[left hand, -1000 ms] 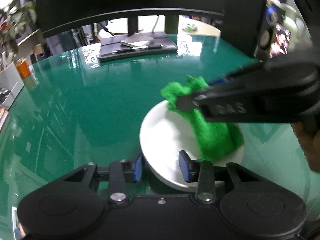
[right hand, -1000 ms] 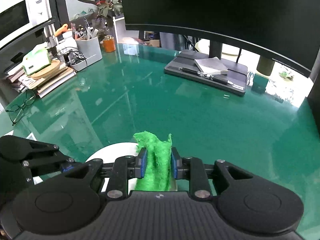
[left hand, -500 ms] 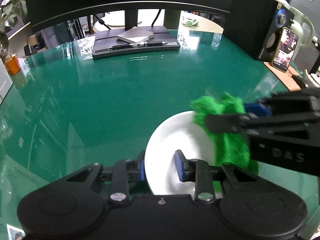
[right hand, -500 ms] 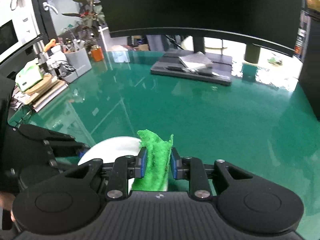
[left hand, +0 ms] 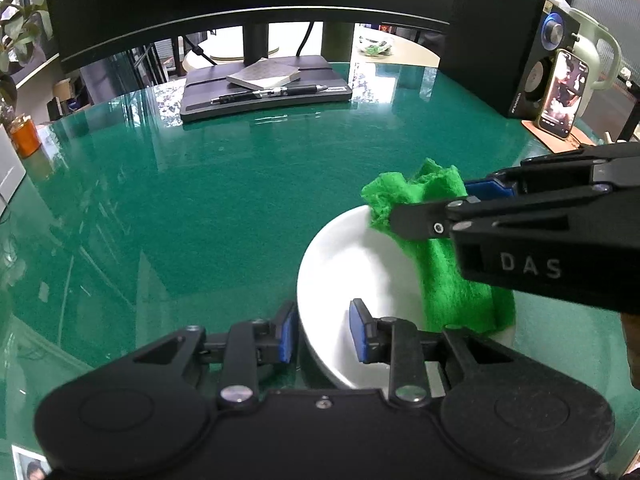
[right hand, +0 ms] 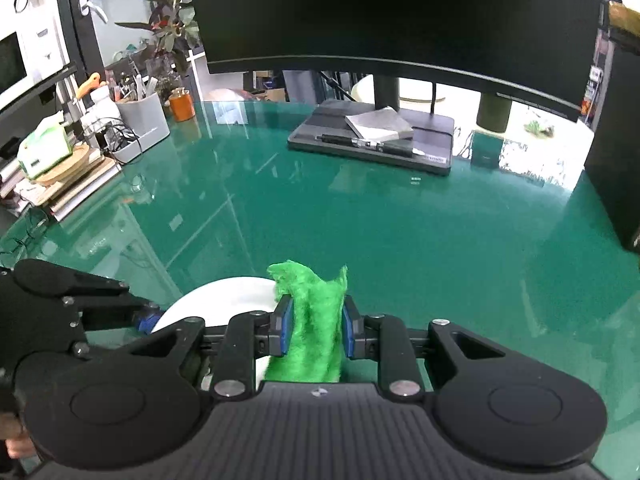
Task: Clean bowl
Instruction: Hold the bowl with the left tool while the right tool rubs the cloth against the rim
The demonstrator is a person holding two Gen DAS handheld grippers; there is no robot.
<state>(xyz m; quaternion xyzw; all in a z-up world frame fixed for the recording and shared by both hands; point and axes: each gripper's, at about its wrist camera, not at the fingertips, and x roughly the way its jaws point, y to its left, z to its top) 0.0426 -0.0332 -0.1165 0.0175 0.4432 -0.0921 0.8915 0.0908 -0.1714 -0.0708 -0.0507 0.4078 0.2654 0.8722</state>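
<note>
A white bowl (left hand: 340,264) sits on the green glass table. My left gripper (left hand: 323,330) is shut on the bowl's near left rim, one blue pad outside the wall and one inside. A bright green cloth (left hand: 444,264) hangs into the bowl's right side, and my right gripper (left hand: 452,204) comes in from the right, shut on its top. In the right wrist view the green cloth (right hand: 316,320) is pinched between the blue pads of the right gripper (right hand: 314,330), with the bowl (right hand: 224,296) just left and the left gripper (right hand: 146,318) at its far left rim.
A dark stand (left hand: 264,94) with a notepad and pen lies at the back under a large monitor (right hand: 392,20). A speaker and a phone (left hand: 562,92) stand at the right. Desk clutter, an orange jar (right hand: 182,106) and a grey holder crowd the left edge.
My left gripper's pads have drawn together onto the bowl's rim. The right gripper with the cloth now reaches in from further right over the bowl.
</note>
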